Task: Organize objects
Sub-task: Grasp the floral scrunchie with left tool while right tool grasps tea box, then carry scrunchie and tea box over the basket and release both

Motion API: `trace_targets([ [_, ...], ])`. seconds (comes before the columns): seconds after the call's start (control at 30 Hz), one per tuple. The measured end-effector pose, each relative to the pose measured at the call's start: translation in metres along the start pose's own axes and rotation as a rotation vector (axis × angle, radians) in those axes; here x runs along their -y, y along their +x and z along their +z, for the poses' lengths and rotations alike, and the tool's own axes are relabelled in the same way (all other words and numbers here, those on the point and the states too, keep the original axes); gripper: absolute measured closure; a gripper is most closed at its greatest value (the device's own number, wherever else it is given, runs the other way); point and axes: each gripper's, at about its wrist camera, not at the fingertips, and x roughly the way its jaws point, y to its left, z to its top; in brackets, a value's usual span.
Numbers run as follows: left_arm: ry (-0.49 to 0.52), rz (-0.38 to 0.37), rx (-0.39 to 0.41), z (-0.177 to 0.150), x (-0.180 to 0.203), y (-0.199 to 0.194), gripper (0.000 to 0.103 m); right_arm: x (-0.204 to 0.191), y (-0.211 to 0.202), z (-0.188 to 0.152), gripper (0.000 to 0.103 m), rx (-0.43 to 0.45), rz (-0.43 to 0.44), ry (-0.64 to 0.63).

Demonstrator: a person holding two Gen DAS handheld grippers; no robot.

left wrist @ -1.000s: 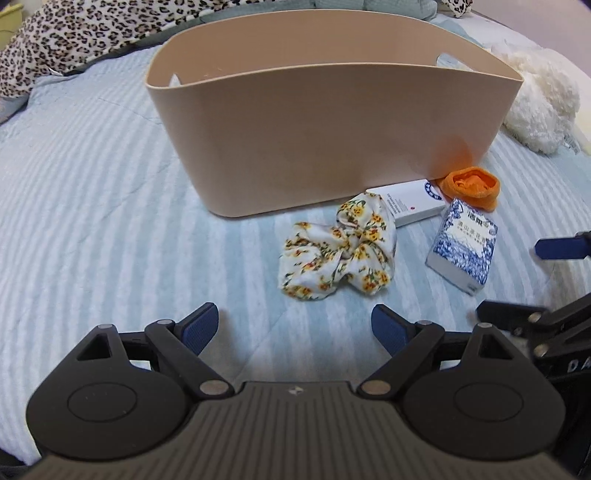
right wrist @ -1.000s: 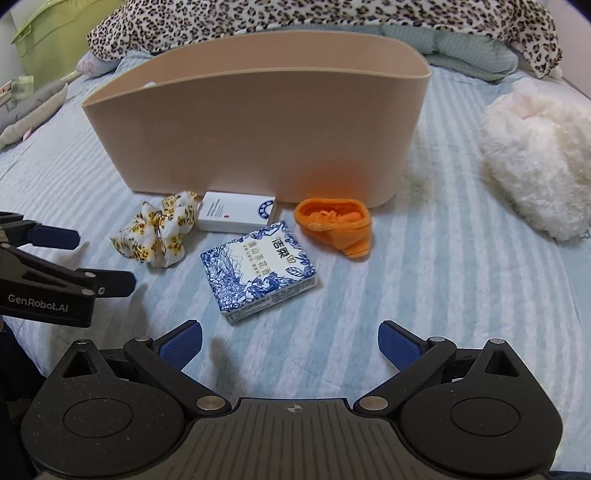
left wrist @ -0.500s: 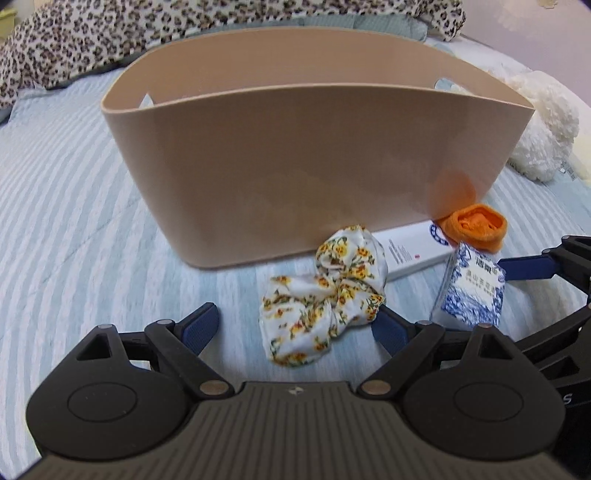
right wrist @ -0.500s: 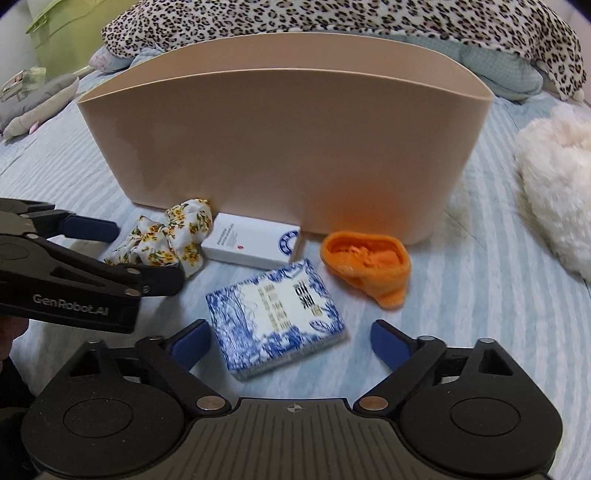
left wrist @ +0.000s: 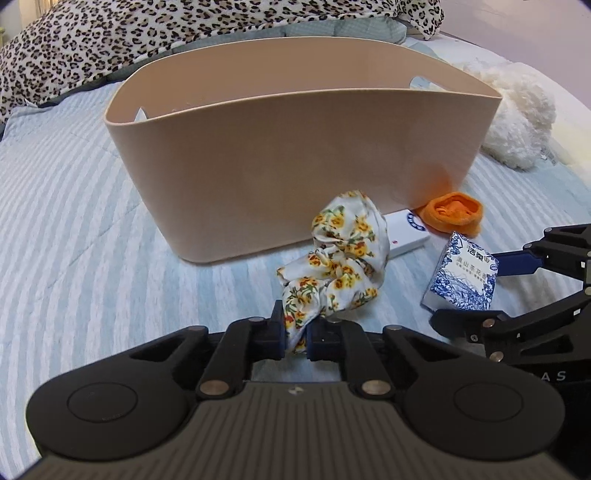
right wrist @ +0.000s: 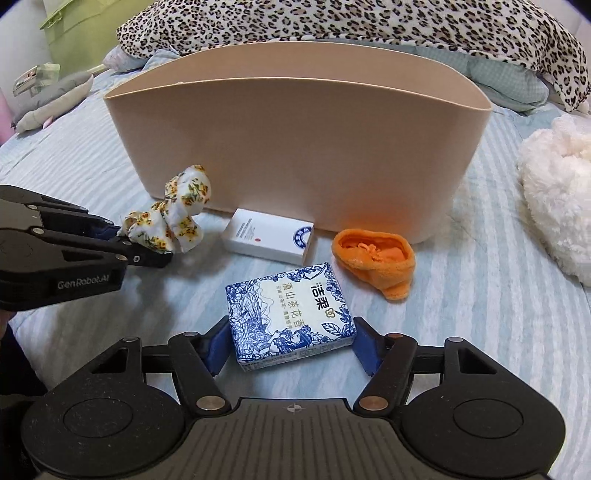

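Observation:
A tall beige basket [left wrist: 295,155] [right wrist: 295,147] stands on the striped bed. My left gripper [left wrist: 295,334] is shut on a floral scrunchie [left wrist: 340,266] [right wrist: 173,221] and holds it lifted in front of the basket. My right gripper [right wrist: 291,347] is closed around a blue-and-white tissue pack [right wrist: 291,314] [left wrist: 461,277], its pads at the pack's two sides on the bed. A white box [right wrist: 269,236] [left wrist: 406,236] and an orange sock [right wrist: 376,254] [left wrist: 454,214] lie at the basket's base.
A white fluffy plush [right wrist: 557,206] [left wrist: 517,125] lies to the right of the basket. A leopard-print blanket [left wrist: 147,37] [right wrist: 351,26] is heaped behind it. A grey soft toy [right wrist: 51,99] and a green bin [right wrist: 85,33] are at the far left.
My left gripper closed on the scrunchie and raised it. My right gripper moved forward and closed around the tissue pack.

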Motion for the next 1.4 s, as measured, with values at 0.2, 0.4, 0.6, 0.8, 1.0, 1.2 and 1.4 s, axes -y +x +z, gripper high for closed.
trace_targets([
  [0.2,-0.008,-0.007,0.009,-0.008,0.009,-0.014,0.094,0.005,-0.017,-0.008,0.039,0.019,-0.014,0.016],
  [0.4,-0.011,0.003,0.051,-0.010,0.012,-0.039,0.094,0.006,-0.037,-0.007,0.039,0.064,-0.032,0.017],
  [0.6,-0.030,0.025,0.114,-0.004,0.007,-0.067,0.094,0.012,-0.066,0.002,0.039,0.145,-0.055,0.014],
  [0.8,-0.065,0.049,0.187,0.013,-0.004,-0.092,0.094,0.020,-0.094,0.024,0.039,0.244,-0.071,0.022],
  [1.0,-0.093,0.064,0.264,0.041,-0.012,-0.108,0.094,0.024,-0.112,0.057,0.039,0.341,-0.084,0.015],
  [1.2,-0.109,0.081,0.305,0.072,-0.019,-0.106,0.094,0.023,-0.110,0.090,0.039,0.398,-0.090,0.009],
  [1.4,-0.123,0.096,0.301,0.099,-0.027,-0.082,0.094,0.023,-0.093,0.117,0.039,0.410,-0.095,0.005],
])
